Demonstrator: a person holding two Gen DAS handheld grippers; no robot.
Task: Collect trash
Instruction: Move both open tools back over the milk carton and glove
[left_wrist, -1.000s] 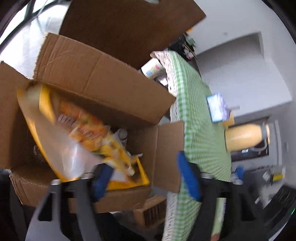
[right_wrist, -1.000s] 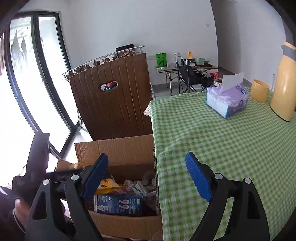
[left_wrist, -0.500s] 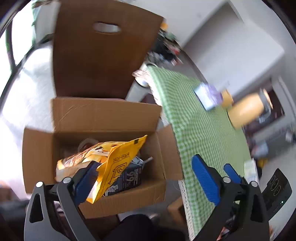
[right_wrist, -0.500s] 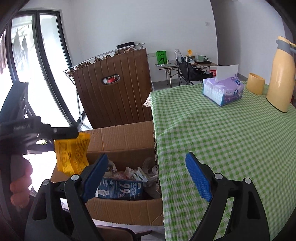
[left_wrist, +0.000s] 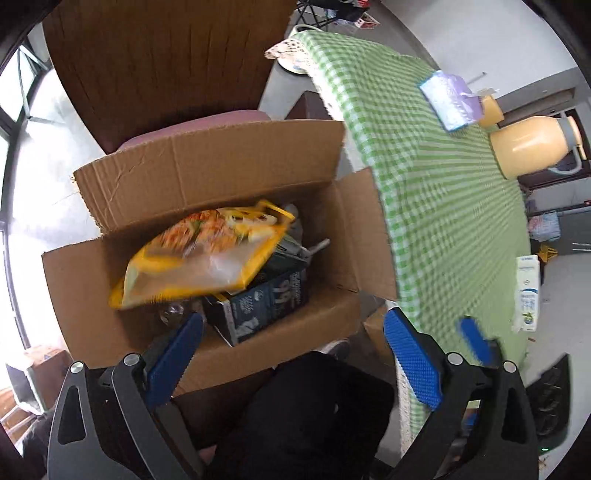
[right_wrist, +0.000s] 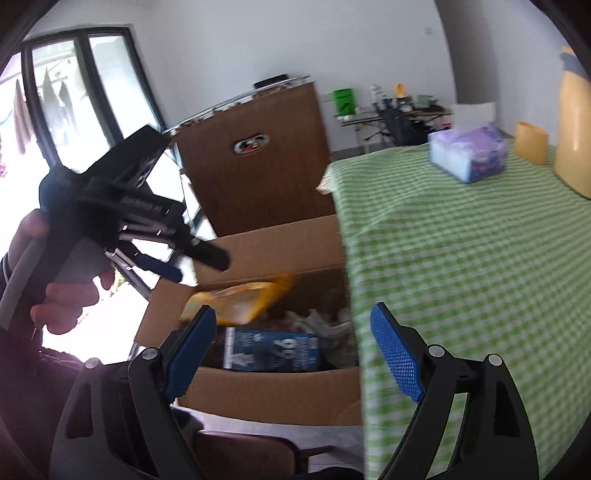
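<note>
An open cardboard box (left_wrist: 221, 162) stands beside the green checked table (left_wrist: 443, 192). A yellow snack bag (left_wrist: 207, 254) is loose, blurred, just over the box's opening, above a dark blue carton (left_wrist: 266, 306) and crumpled wrappers. My left gripper (left_wrist: 291, 317) hangs open above the box's near wall, with nothing between its fingers. The right wrist view shows that left gripper (right_wrist: 192, 264) held in a hand, up and left of the bag (right_wrist: 240, 301). My right gripper (right_wrist: 291, 314) is open and empty, by the box (right_wrist: 280, 391) and the table edge.
A white milk carton (left_wrist: 528, 291) lies near the table's front edge. A tissue pack (right_wrist: 469, 155), a yellow cup (right_wrist: 532, 142) and a yellow thermos (right_wrist: 574, 140) stand at the far side. A brown wooden panel (right_wrist: 255, 177) rises behind the box, which rests on a maroon seat (left_wrist: 207, 122).
The left gripper opened and let go of the yellow bag, then rose and rolled. The bag has dropped towards the box. The right gripper shifted slightly closer to the box.
</note>
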